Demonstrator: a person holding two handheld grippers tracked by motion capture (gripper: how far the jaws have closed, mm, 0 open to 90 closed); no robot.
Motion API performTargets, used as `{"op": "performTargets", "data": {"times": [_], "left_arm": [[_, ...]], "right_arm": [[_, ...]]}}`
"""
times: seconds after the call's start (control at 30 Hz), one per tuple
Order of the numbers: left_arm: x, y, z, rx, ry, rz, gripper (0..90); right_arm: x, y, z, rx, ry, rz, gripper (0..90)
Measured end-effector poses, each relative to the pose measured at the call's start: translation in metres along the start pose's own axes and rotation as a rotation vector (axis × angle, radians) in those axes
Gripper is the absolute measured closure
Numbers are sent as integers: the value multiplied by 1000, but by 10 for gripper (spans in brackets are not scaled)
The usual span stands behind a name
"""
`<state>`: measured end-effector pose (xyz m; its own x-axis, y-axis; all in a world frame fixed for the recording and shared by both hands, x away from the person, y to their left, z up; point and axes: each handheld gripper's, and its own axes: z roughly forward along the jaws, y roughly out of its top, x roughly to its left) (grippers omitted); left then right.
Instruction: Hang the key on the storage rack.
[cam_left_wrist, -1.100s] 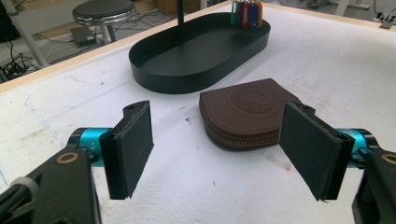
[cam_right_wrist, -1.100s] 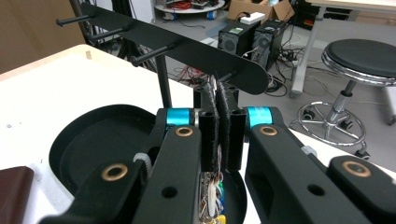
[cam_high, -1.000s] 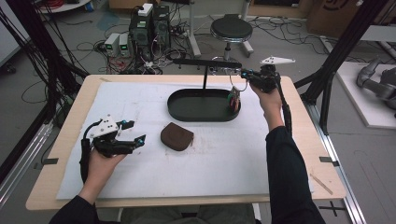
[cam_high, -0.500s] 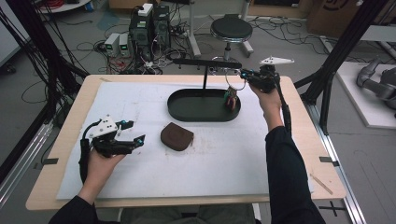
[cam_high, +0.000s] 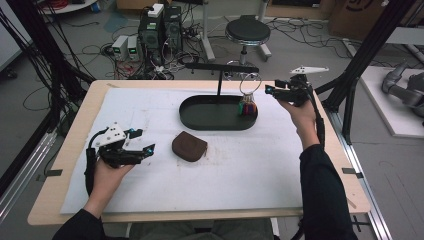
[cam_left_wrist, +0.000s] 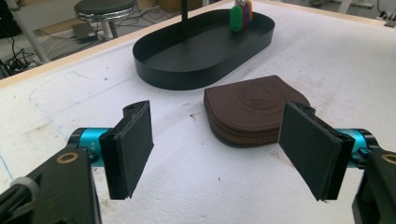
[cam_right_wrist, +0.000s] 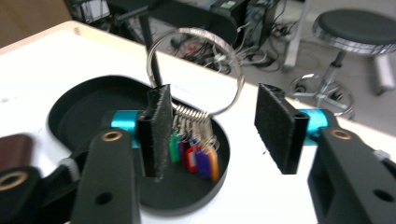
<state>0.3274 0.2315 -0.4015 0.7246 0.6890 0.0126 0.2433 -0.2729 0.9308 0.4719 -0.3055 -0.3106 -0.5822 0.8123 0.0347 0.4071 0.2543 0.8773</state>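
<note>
A large metal key ring (cam_high: 249, 84) with several coloured tags (cam_right_wrist: 194, 151) stands upright at the right end of a black oval tray (cam_high: 210, 114). A post and crossbar (cam_high: 221, 68) rise from the tray; I cannot tell whether the ring hangs from the bar. My right gripper (cam_high: 270, 91) hovers just right of the ring, open, with the ring (cam_right_wrist: 196, 70) beyond its pads. A brown zipped pouch (cam_high: 189, 146) lies flat in front of the tray. My left gripper (cam_high: 144, 141) is open to the left of the pouch (cam_left_wrist: 254, 107), apart from it.
A white mat (cam_high: 240, 170) covers most of the wooden table (cam_high: 350, 200). Behind the far edge are a stool (cam_high: 247, 31), computer boxes (cam_high: 160, 25) and tangled cables on the floor. Black frame posts (cam_high: 360, 65) stand at the right.
My right gripper has let go of the key ring in the tray and drawn back a little to the right. The left gripper has stayed put.
</note>
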Motion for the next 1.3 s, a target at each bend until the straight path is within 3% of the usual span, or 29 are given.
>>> {"op": "performTargets", "data": {"times": [0.07, 0.2, 0.23, 0.37, 0.6, 0.73, 0.9, 1.03, 1.3], "left_arm": [[1, 0, 1, 2, 1, -3, 262], [3, -1, 3, 9, 4, -5, 262], [3, -1, 5, 13, 4, -6, 262], [4, -1, 8, 14, 2, -10, 262], [5, -4, 15, 38, -8, -7, 262], [5, -5, 17, 42, -12, -10, 260], [4, -5, 18, 47, -8, -4, 260], [5, -5, 18, 50, -11, -7, 260], [5, -5, 19, 48, -5, -4, 260]], "right_arm": [[4, -7, -9, -41, 7, -15, 455], [8, -13, -19, 2, 42, -11, 414], [15, -19, -30, -56, 46, -45, 429], [24, -29, -45, -77, 58, -60, 417], [32, -49, -61, -84, 77, -57, 389], [33, -70, -73, -100, 68, -24, 341], [33, -91, -80, -115, 47, 6, 307], [35, -106, -76, -96, 39, 27, 279], [37, -117, -76, -90, 43, 30, 257]]}}
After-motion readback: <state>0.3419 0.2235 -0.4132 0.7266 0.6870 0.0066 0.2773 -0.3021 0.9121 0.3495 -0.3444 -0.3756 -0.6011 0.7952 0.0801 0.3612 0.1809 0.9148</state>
